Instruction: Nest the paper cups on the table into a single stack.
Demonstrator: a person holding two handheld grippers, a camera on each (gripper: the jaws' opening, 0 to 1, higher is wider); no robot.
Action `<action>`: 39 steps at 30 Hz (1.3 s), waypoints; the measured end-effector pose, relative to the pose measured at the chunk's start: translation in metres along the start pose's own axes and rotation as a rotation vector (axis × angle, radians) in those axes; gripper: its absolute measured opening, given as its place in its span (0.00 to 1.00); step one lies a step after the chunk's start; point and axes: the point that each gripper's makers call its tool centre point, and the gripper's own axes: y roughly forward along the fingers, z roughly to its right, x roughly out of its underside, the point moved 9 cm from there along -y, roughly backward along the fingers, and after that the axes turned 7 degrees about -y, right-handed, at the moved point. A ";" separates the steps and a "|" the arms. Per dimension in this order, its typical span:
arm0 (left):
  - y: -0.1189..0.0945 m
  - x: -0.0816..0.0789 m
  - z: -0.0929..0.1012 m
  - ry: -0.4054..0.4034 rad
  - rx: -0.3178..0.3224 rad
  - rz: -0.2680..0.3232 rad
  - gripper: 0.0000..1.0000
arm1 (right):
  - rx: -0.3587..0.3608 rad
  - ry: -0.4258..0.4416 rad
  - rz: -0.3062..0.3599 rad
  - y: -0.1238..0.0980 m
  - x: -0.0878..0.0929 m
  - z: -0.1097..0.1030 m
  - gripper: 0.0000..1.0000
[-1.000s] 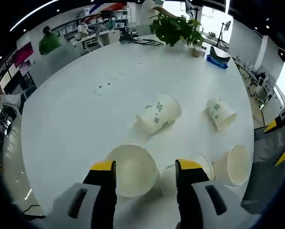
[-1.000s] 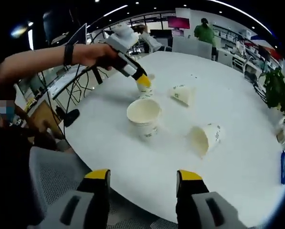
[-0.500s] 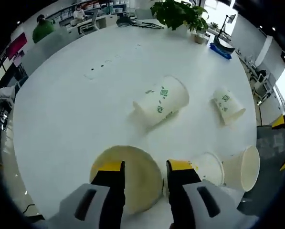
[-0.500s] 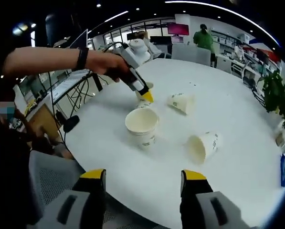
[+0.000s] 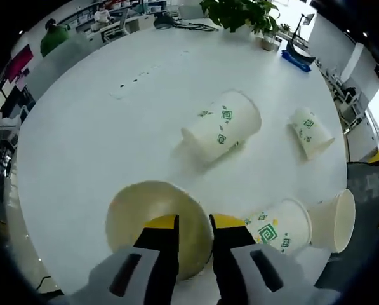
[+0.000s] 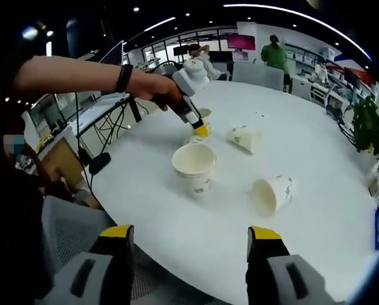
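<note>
Left gripper (image 5: 193, 221) has its yellow-tipped jaws nearly together, pinching the near rim of an upright paper cup (image 5: 152, 216), one tip inside the mouth, other outside. In right gripper view the same gripper (image 6: 201, 130), held in a person's hand (image 6: 152, 88), sits on the far rim of that upright cup (image 6: 194, 166). Just right of it in left gripper view, two cups lie on their sides: a green-print cup (image 5: 279, 224) w/ another cup (image 5: 334, 219) beyond it, mouth facing right; can't tell if they touch. Further out lie a large tipped cup (image 5: 222, 126) and a smaller tipped cup (image 5: 310, 131), well apart. All on white round table (image 5: 81, 133). Right gripper (image 6: 190, 234) hangs near the table's edge w/ jaws spread wide, holding nothing. Potted plant (image 5: 239, 13) at far side.
</note>
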 end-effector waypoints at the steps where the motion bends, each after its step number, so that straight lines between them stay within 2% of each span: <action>1: 0.001 -0.001 -0.003 0.027 -0.015 -0.015 0.21 | 0.000 0.004 0.000 0.000 0.001 0.000 0.72; 2: 0.001 -0.002 -0.004 0.045 -0.021 -0.017 0.20 | 0.003 0.011 -0.002 0.000 0.002 0.001 0.72; 5: 0.005 -0.005 -0.010 0.033 -0.011 -0.021 0.17 | 0.014 0.018 -0.001 0.000 0.004 0.004 0.72; 9: 0.005 -0.006 -0.009 0.026 -0.011 -0.018 0.05 | 0.021 0.025 0.006 -0.002 0.004 0.006 0.72; 13: 0.006 -0.007 -0.011 0.040 -0.025 -0.015 0.00 | 0.017 0.016 0.000 -0.001 0.005 0.006 0.72; 19: 0.001 -0.008 -0.016 0.037 -0.019 -0.003 0.00 | 0.015 0.022 0.004 -0.001 0.006 0.004 0.72; 23: -0.001 -0.003 -0.019 0.034 -0.020 -0.023 0.00 | 0.010 0.010 0.003 0.000 0.007 0.003 0.72; 28: -0.019 -0.001 -0.016 0.039 -0.025 -0.014 0.00 | 0.006 0.002 0.006 0.001 0.008 0.003 0.72; 32: -0.022 0.002 -0.017 0.054 -0.045 -0.021 0.00 | 0.004 -0.015 0.014 0.001 0.007 0.004 0.73; 34: -0.031 0.008 -0.013 0.054 -0.045 -0.021 0.00 | -0.001 -0.021 0.020 0.001 0.006 0.004 0.73; 39: -0.049 0.011 -0.006 0.062 -0.058 -0.021 0.00 | -0.015 -0.034 0.025 0.003 0.005 0.006 0.74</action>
